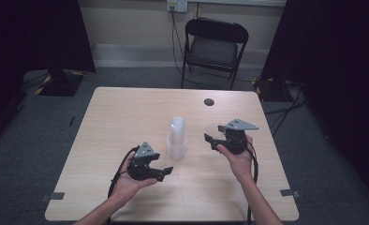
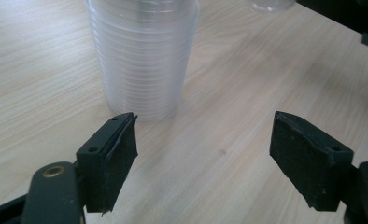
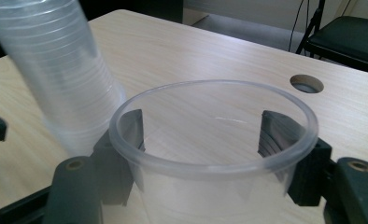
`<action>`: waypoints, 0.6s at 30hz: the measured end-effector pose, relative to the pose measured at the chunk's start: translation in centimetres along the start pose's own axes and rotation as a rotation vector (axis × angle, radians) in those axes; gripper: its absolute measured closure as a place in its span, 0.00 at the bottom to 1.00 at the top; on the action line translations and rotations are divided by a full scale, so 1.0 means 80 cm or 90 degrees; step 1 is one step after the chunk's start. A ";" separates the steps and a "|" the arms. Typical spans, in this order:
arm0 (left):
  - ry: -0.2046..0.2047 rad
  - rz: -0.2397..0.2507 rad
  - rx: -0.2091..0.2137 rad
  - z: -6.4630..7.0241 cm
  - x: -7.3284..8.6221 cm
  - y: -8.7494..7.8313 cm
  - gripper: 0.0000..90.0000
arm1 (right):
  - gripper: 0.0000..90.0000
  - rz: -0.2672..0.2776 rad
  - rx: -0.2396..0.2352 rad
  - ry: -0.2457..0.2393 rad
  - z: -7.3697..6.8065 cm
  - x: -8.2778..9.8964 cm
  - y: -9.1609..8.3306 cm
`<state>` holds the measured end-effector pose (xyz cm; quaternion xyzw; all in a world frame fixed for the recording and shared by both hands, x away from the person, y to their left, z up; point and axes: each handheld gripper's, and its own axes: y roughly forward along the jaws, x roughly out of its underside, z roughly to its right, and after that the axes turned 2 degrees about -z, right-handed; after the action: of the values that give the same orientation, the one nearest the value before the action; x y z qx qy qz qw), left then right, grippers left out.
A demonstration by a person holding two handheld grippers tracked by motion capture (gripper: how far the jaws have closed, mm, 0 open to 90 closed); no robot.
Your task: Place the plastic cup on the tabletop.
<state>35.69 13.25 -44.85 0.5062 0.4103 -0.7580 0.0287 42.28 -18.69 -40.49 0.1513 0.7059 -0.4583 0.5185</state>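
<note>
A tall stack of clear plastic cups [image 1: 177, 136] stands upside down in the middle of the wooden table [image 1: 126, 112]. My left gripper [image 1: 166, 171] rests low to the stack's left front, pointing toward it. In the left gripper view its jaws [image 2: 203, 144] stand wide apart with bare table between them, and the stack [image 2: 142, 56] rises just beyond the left jaw. My right gripper [image 1: 210, 139] is to the right of the stack, shut on a single clear cup [image 3: 210, 154] by its walls, mouth up. The stack [image 3: 56, 65] leans in at that view's left.
A round cable hole [image 1: 209, 101] sits near the table's far edge, also seen as a hole [image 3: 306, 83] in the right gripper view. A black folding chair [image 1: 215, 47] stands behind the table. Dark curtains flank both sides.
</note>
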 end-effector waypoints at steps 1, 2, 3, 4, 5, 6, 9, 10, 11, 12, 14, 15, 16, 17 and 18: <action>0.007 -0.004 -0.006 -0.001 0.002 -0.003 0.26 | 0.34 -0.001 0.003 0.002 0.002 -0.001 0.001; 0.012 -0.005 -0.012 -0.001 0.004 -0.005 0.26 | 0.34 -0.001 0.009 0.004 0.004 -0.002 0.004; 0.016 -0.011 -0.014 -0.002 0.007 -0.009 0.25 | 0.34 0.000 0.011 0.007 0.007 -0.003 0.006; 0.018 -0.017 -0.017 -0.002 0.009 -0.013 0.25 | 0.34 0.002 0.007 0.015 0.009 -0.004 0.008; 0.018 -0.012 -0.022 -0.004 0.013 -0.017 0.25 | 0.35 0.005 0.007 0.020 0.010 -0.005 0.009; 0.019 -0.006 -0.024 -0.005 0.015 -0.020 0.25 | 0.35 0.006 0.014 0.019 0.011 -0.007 0.012; 0.001 0.015 -0.028 -0.010 0.026 -0.027 0.24 | 0.34 0.010 0.015 0.015 0.012 -0.012 0.017; -0.004 0.017 -0.034 -0.011 0.028 -0.028 0.24 | 0.35 0.010 0.020 0.015 0.012 -0.013 0.020; -0.002 0.012 -0.038 -0.012 0.028 -0.028 0.24 | 0.34 0.011 0.019 0.014 0.013 -0.015 0.022; -0.001 0.011 -0.037 -0.013 0.029 -0.028 0.24 | 0.34 0.012 0.019 0.014 0.013 -0.016 0.024; -0.004 0.005 -0.057 -0.013 0.031 -0.030 0.24 | 0.34 0.012 0.025 0.019 0.014 -0.017 0.028; -0.004 0.005 -0.057 -0.013 0.031 -0.030 0.23 | 0.34 0.012 0.025 0.019 0.014 -0.017 0.028; -0.004 0.002 -0.058 -0.013 0.033 -0.030 0.21 | 0.34 0.014 0.026 0.020 0.015 -0.018 0.032; -0.007 0.000 -0.055 -0.013 0.034 -0.031 0.21 | 0.34 0.014 0.028 0.023 0.016 -0.018 0.034; -0.006 -0.003 -0.055 -0.013 0.034 -0.031 0.21 | 0.34 0.012 0.028 0.028 0.017 -0.018 0.037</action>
<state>33.99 16.60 -45.72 0.5001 0.4439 -0.7418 0.0509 45.74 -17.85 -40.76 0.1794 0.7052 -0.4653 0.5040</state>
